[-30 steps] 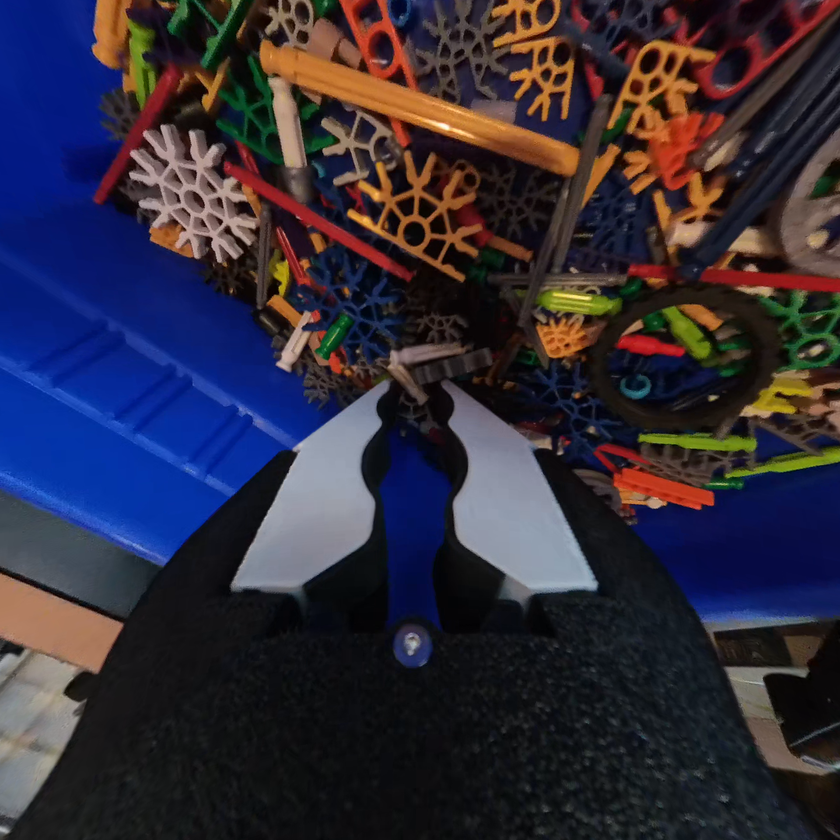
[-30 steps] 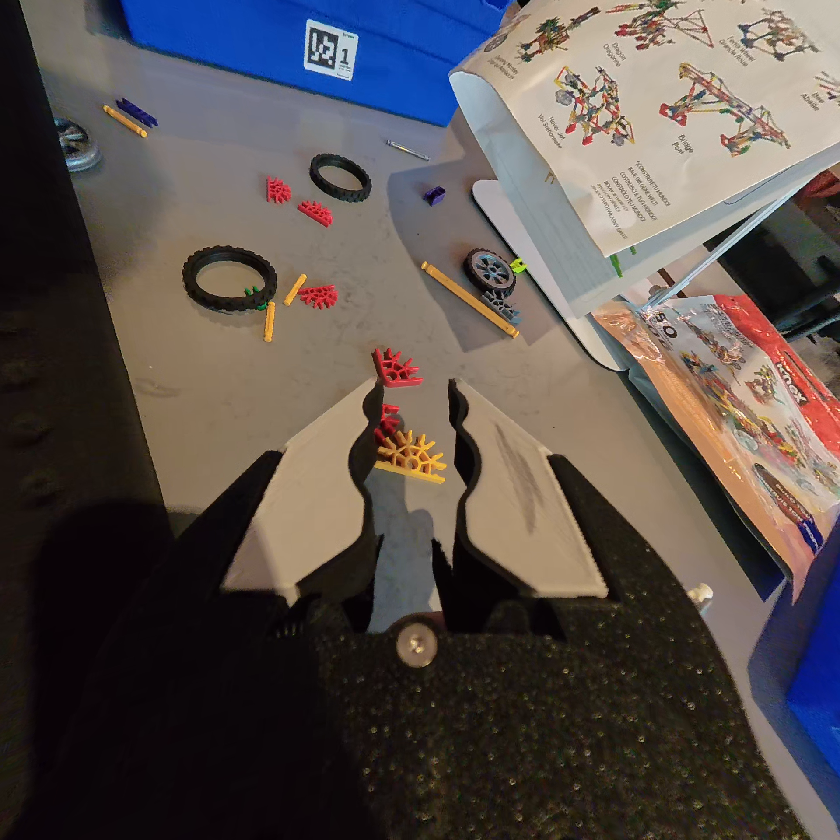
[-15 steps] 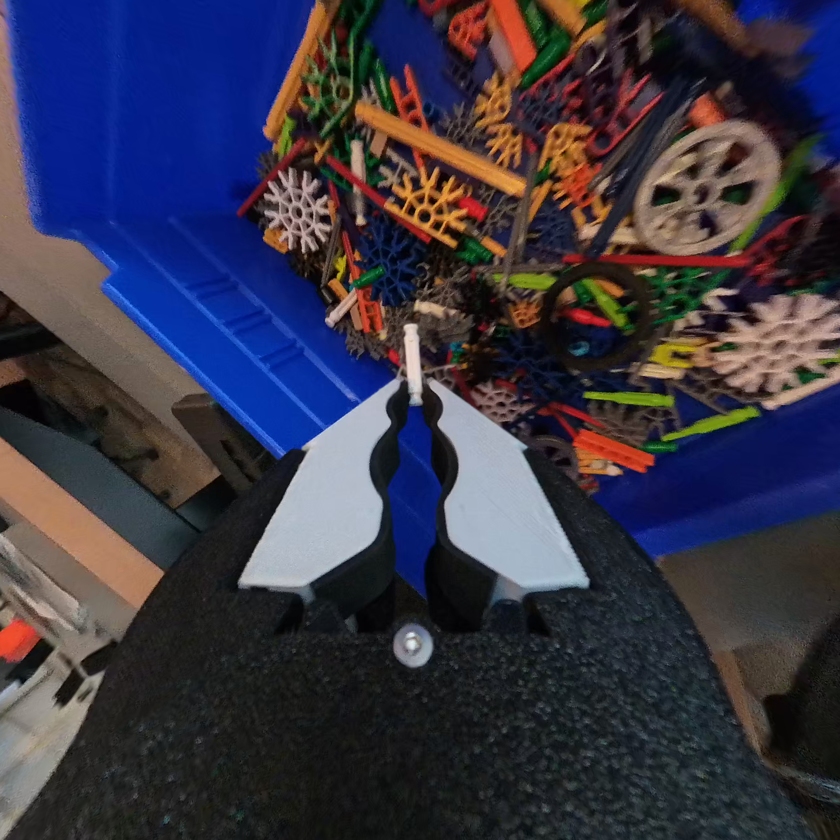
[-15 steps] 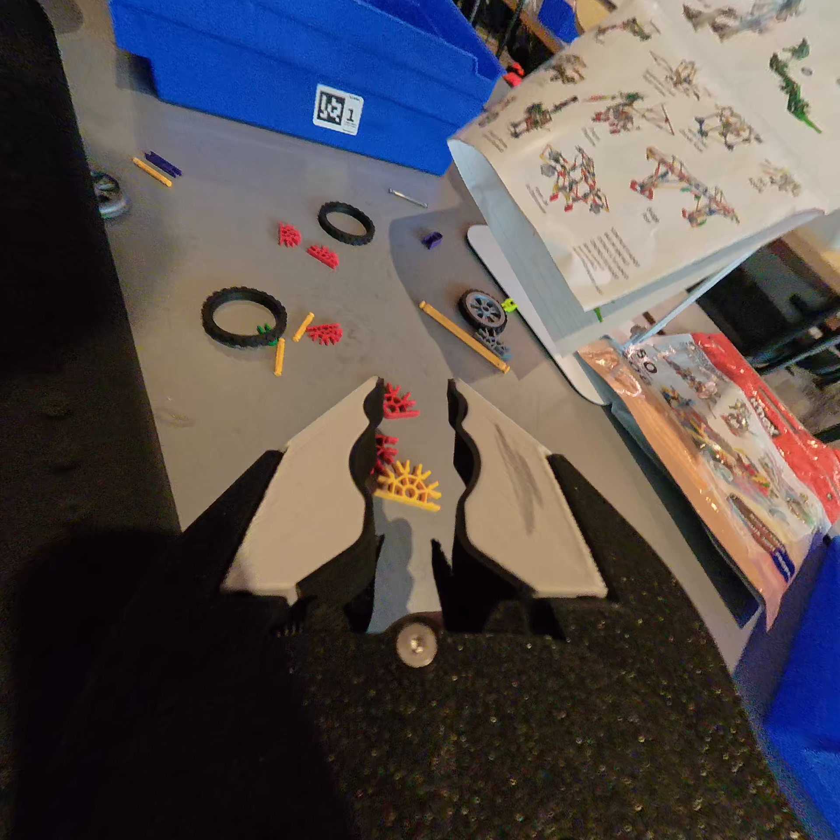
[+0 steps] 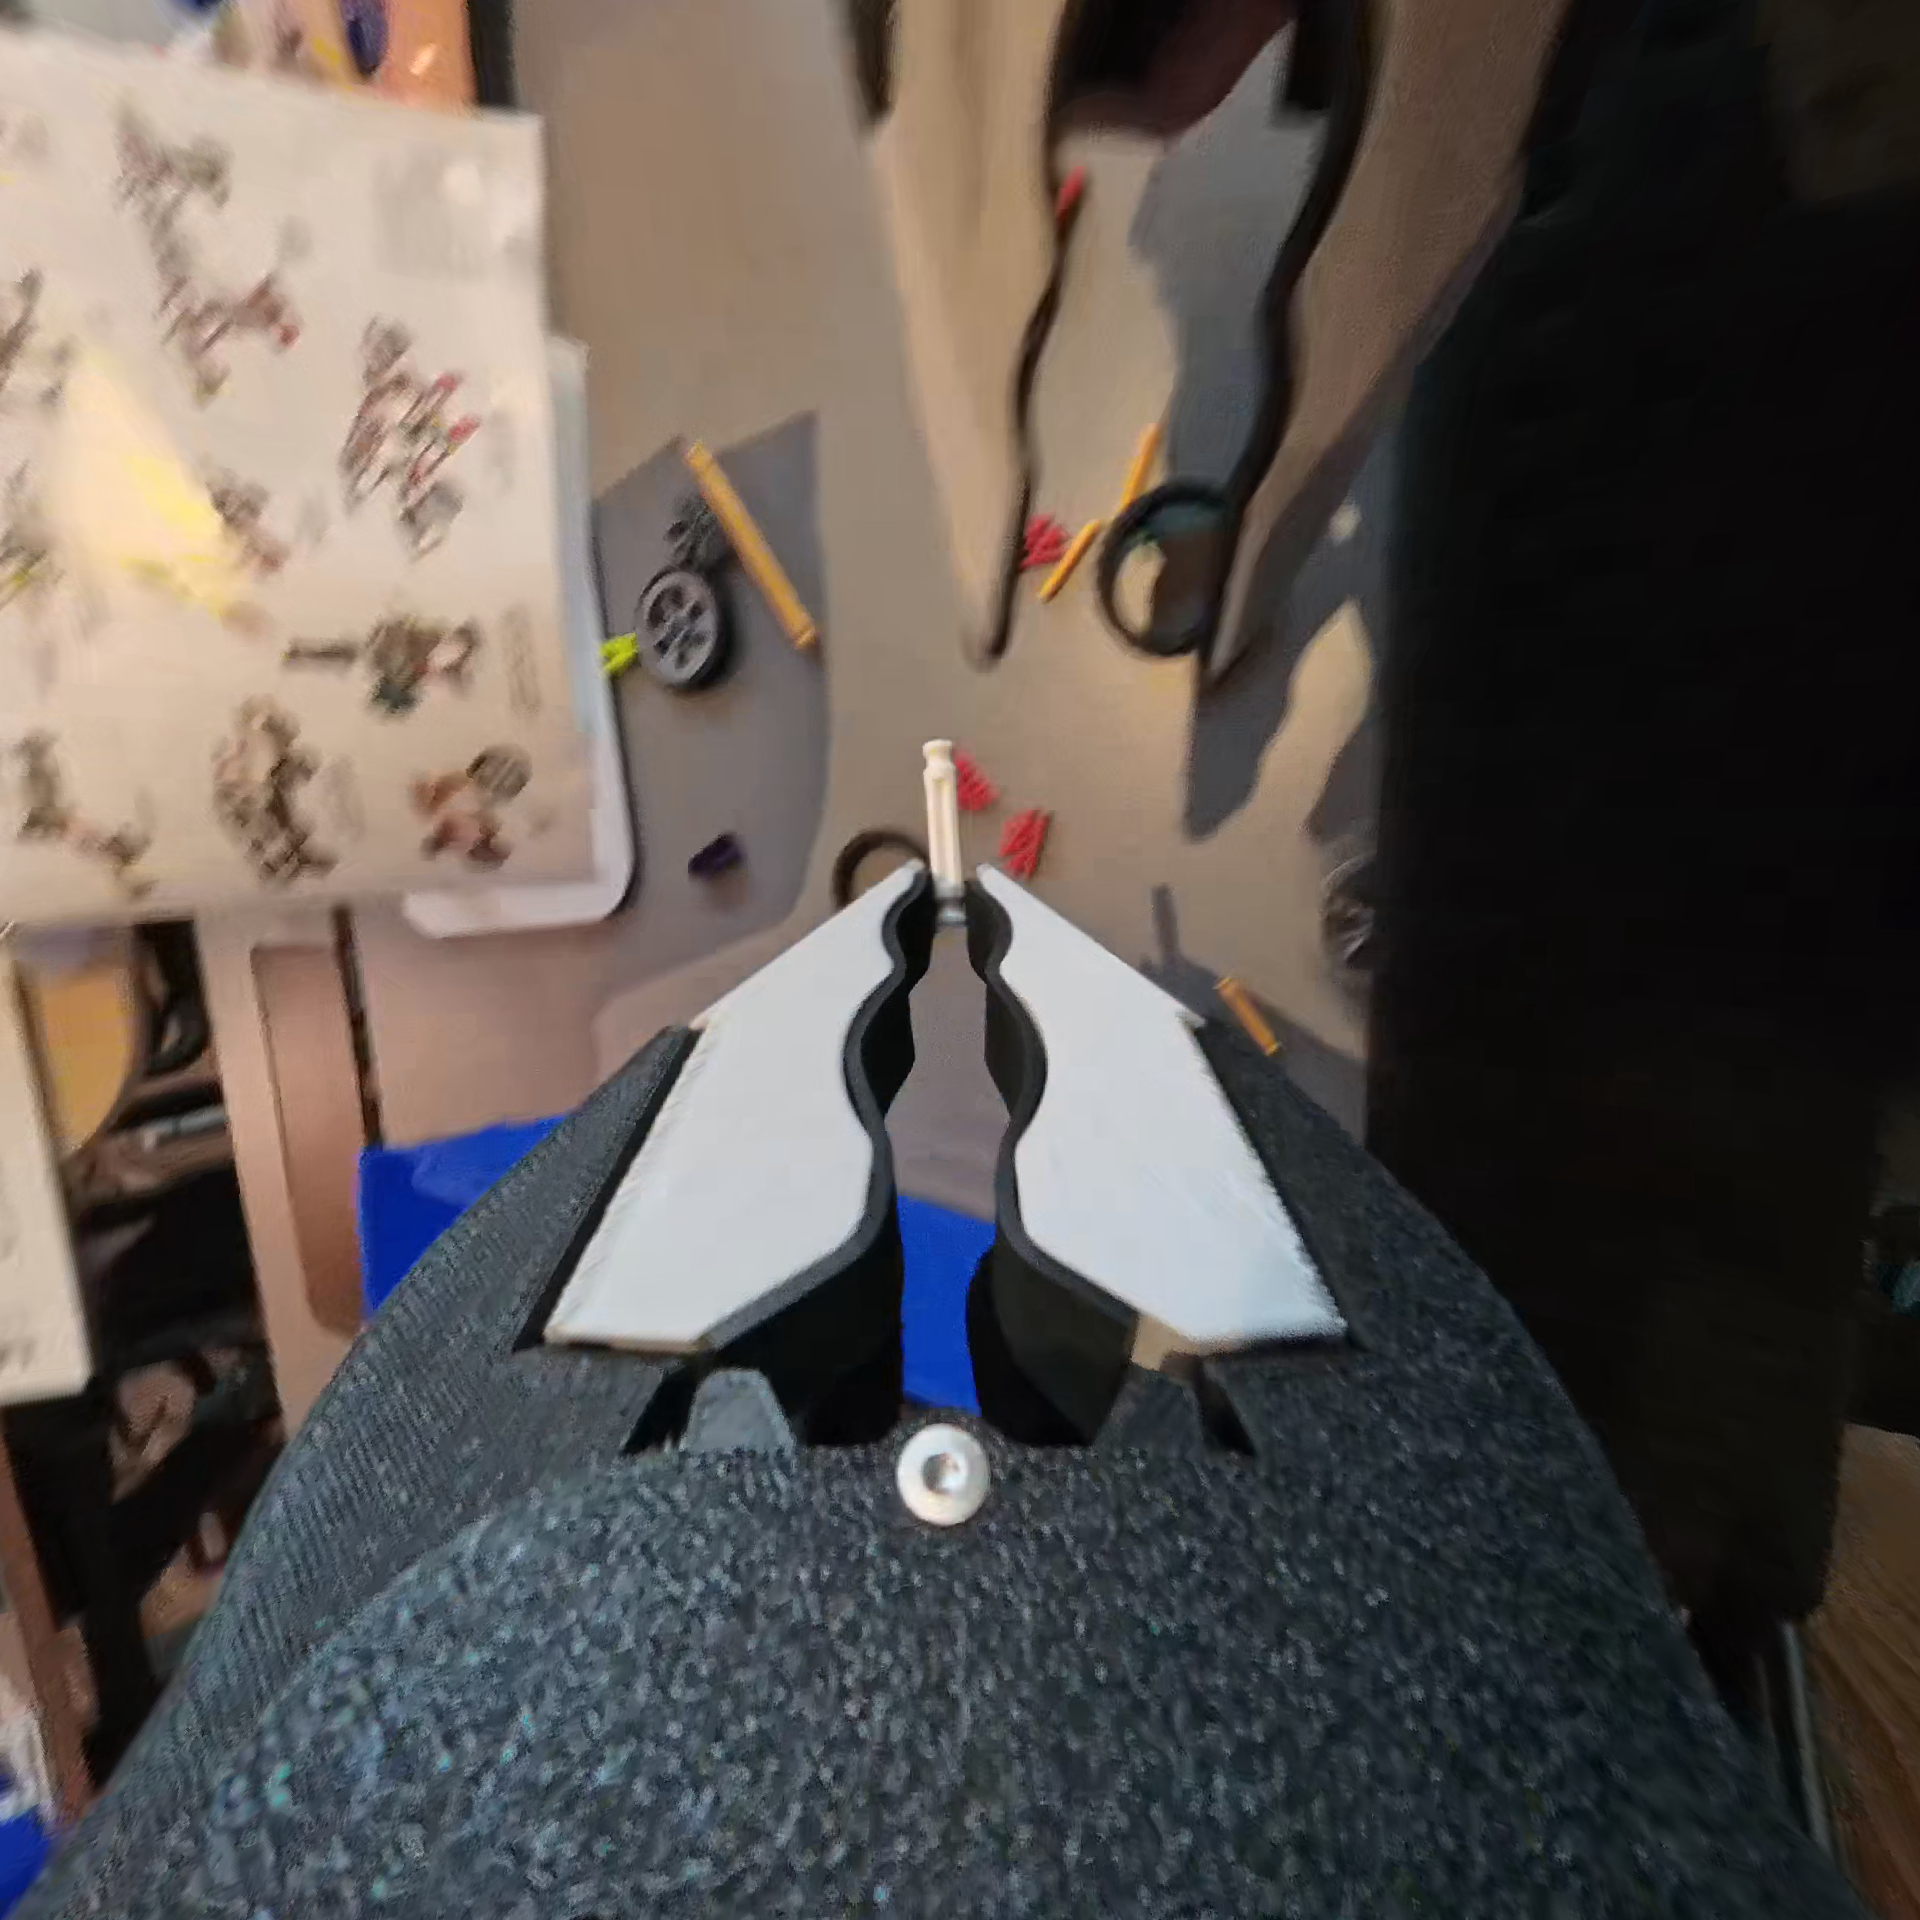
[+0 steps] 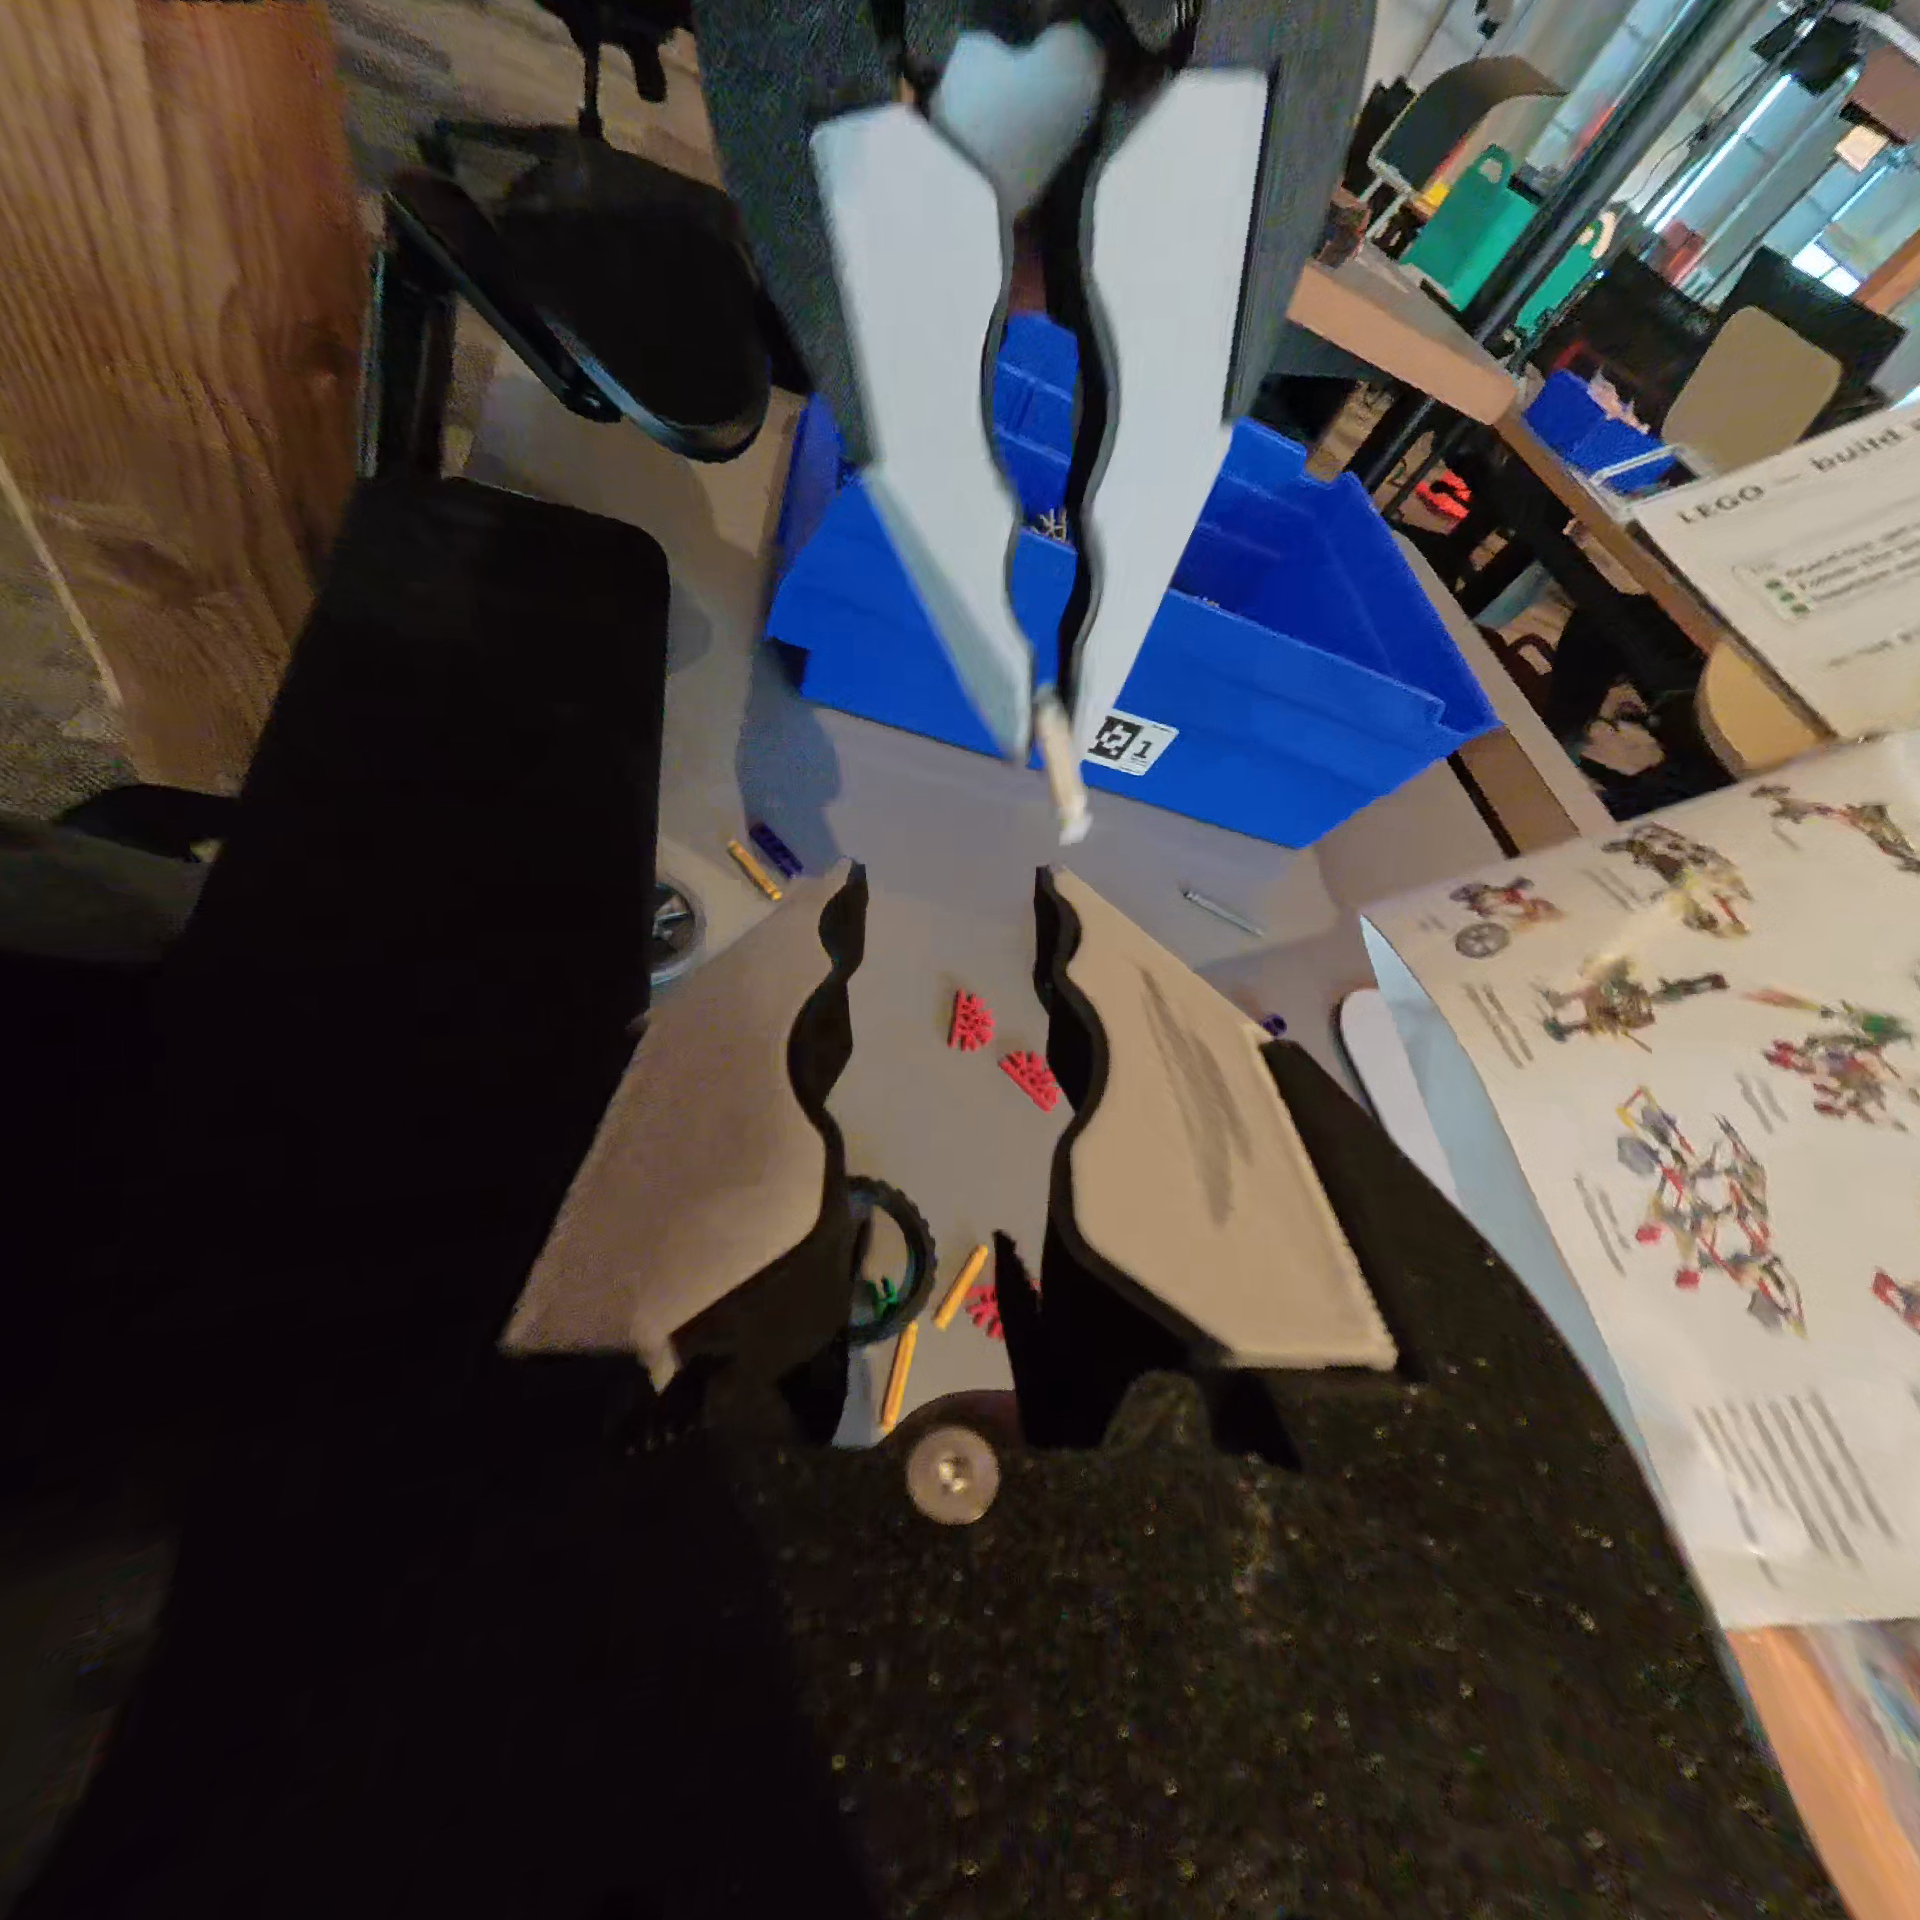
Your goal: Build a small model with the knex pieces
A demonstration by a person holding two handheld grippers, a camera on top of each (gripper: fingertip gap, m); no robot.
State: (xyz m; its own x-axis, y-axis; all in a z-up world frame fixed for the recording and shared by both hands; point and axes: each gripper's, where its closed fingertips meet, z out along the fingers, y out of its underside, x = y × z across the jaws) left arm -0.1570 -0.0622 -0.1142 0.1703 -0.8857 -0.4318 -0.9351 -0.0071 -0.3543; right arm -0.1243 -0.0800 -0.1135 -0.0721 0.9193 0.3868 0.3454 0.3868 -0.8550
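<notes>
My left gripper (image 5: 948,885) is shut on a short white rod (image 5: 943,816), which sticks out past its tips above the grey table (image 5: 727,260). In the right wrist view the left gripper (image 6: 1049,740) hangs tips-down in front of the blue bin (image 6: 1299,665), with the white rod (image 6: 1062,779) pointing at my right gripper (image 6: 948,878). My right gripper is open and empty, a short way below the rod's end. Two red connectors (image 6: 968,1018) lie on the table between its fingers.
On the table lie a black tyre (image 5: 1117,582), a smaller tyre (image 5: 847,862), a grey wheel (image 5: 681,629), yellow rods (image 5: 753,545) and a purple piece (image 5: 717,854). A propped instruction sheet (image 6: 1662,1143) stands at the right. My hands' fingertips stand some 4 centimeters from each other. The purple piece (image 5: 717,854) is about 20 centimeters from both grippers' fingertips.
My left gripper shut on the white rod in the bin, lifted it out and swung over the table. My right gripper rose from the yellow connector and tilted toward the bin.
</notes>
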